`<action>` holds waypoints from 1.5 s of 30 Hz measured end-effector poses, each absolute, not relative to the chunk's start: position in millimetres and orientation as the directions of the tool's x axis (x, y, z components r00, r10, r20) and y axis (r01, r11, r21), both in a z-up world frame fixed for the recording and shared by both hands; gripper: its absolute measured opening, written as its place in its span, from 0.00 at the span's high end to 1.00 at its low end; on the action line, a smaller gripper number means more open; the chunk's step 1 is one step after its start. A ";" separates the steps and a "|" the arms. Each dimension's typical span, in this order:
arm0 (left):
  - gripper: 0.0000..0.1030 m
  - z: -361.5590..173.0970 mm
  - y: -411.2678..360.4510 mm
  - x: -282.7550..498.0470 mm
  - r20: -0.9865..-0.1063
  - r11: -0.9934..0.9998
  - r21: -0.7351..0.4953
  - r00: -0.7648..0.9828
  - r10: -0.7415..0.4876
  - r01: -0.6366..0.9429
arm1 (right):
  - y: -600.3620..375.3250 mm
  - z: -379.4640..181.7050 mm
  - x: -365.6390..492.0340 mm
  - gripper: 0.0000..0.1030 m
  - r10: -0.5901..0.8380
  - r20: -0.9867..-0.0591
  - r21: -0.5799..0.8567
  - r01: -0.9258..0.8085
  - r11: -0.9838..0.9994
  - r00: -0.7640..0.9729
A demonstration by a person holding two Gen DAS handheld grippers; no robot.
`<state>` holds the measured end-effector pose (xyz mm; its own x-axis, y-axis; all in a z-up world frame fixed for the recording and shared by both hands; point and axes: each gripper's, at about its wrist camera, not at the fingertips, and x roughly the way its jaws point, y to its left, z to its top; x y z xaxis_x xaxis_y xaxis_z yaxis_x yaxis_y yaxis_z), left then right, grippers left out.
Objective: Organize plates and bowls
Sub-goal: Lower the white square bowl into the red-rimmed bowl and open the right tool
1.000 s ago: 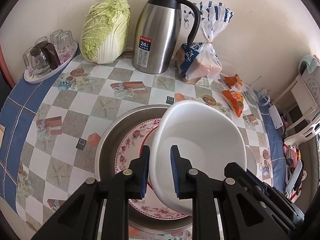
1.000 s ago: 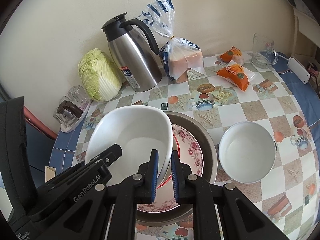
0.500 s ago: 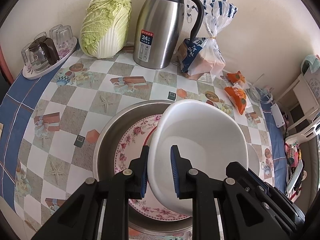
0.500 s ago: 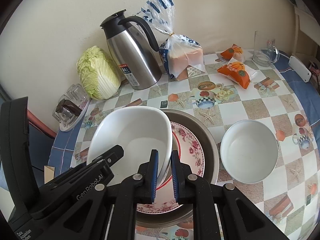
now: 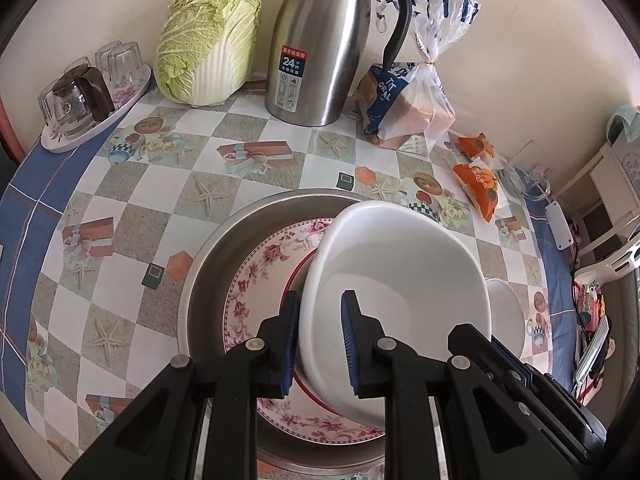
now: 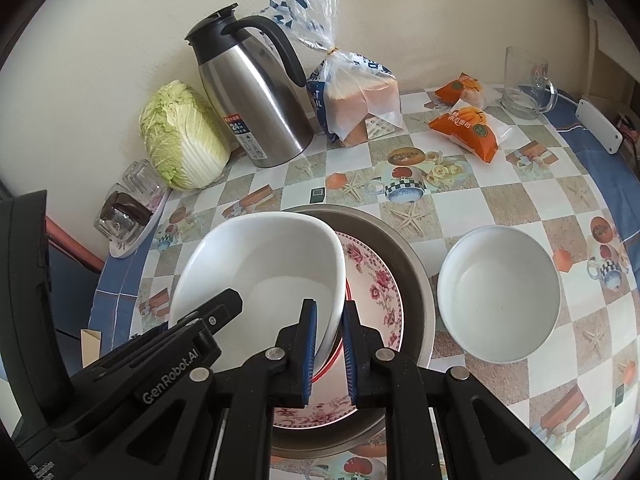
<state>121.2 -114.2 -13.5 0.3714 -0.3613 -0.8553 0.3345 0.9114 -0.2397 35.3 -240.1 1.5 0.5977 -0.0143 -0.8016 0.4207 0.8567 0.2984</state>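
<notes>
A large white bowl is held over a floral plate that lies in a steel basin. My left gripper is shut on the bowl's left rim. My right gripper is shut on its right rim. The bowl sits low, tilted, close to the plate. A second, smaller white bowl stands on the table to the right of the basin.
At the back by the wall stand a cabbage, a steel thermos jug, a bread bag, orange snack packs and a glass mug. A tray of glasses is at the left.
Both grippers have lowered the large white bowl toward the floral plate and moved slightly forward. The grips on its rim are unchanged.
</notes>
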 end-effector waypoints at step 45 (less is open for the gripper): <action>0.76 7.8 -100.3 124.0 -0.824 0.909 -0.261 0.416 -0.385 0.325 | -239.8 3.6 37.9 0.85 0.010 -0.771 0.341 0.400 0.850 0.637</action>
